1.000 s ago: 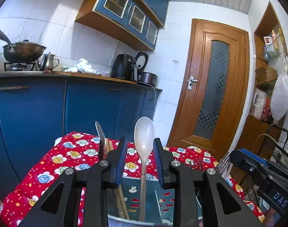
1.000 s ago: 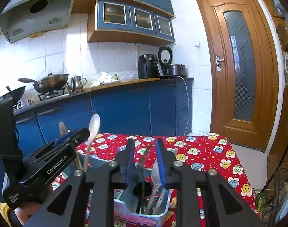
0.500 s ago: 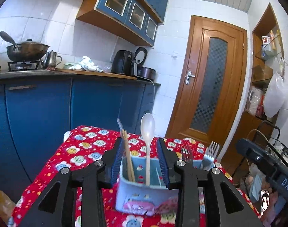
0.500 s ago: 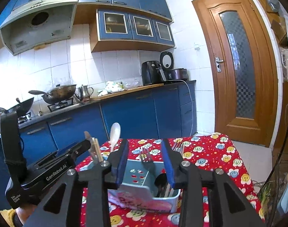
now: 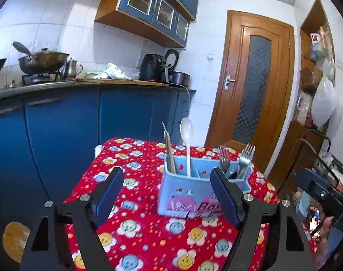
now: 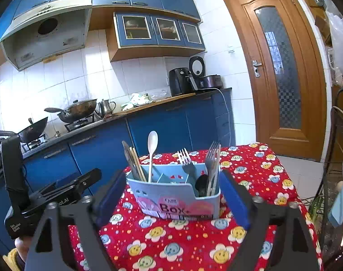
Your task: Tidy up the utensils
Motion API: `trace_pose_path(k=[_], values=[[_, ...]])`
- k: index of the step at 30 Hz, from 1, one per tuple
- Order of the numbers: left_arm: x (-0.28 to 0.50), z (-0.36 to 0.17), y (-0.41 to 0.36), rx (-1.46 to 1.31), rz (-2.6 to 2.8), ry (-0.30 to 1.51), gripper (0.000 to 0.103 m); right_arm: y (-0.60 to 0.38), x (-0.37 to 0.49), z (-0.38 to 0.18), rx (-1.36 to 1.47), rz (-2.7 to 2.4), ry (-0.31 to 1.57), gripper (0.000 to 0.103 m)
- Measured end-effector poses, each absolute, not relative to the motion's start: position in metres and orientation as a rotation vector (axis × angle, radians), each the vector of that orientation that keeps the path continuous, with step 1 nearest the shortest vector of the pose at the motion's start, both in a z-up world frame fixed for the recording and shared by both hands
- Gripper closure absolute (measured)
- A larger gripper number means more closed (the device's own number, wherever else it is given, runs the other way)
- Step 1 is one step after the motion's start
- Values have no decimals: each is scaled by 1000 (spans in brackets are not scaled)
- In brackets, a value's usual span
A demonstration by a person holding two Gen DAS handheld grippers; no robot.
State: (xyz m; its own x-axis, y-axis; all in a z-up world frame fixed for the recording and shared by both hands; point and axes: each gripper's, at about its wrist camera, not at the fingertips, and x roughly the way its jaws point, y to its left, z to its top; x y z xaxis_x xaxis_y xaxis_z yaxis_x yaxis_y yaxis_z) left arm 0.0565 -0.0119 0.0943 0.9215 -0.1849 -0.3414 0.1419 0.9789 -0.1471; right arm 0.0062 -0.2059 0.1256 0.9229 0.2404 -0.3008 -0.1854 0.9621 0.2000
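Presently, on the desk (image 5: 130, 205) under its red flower-print cloth (image 6: 250, 171): one pale blue utensil box (image 6: 176, 194), standing upright near the middle, the landmark for all that follows. Inside the box, leftmost compartment: chopsticks (image 6: 136, 164) and a knife (image 6: 126, 149), leaning. Next compartment along: white spoon (image 6: 152, 144), bowl up. Right end compartment: two forks (image 6: 213, 155), tines up, with a dark utensil low beside them. Before the box, left hand-held gripper (image 5: 166, 198), released, jaws spread wide, grasping nothing. Likewise the right hand-held gripper (image 6: 171, 203), released, its blue pads (image 6: 234, 198) flanking the box without touching.
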Motion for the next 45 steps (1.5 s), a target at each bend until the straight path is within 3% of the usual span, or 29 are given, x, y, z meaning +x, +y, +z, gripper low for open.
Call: trace_pose_path(k=[5,30,45], values=[[39,87,-12,-77,-158,386,20,-201,-11,122,161,215,335,0],[10,25,-11,-25,-124,446,18,-209,-47,44,112,77,395,0],[16,11,-10,-38,-103,472,18,-211,-44,30,103,47,408,0]])
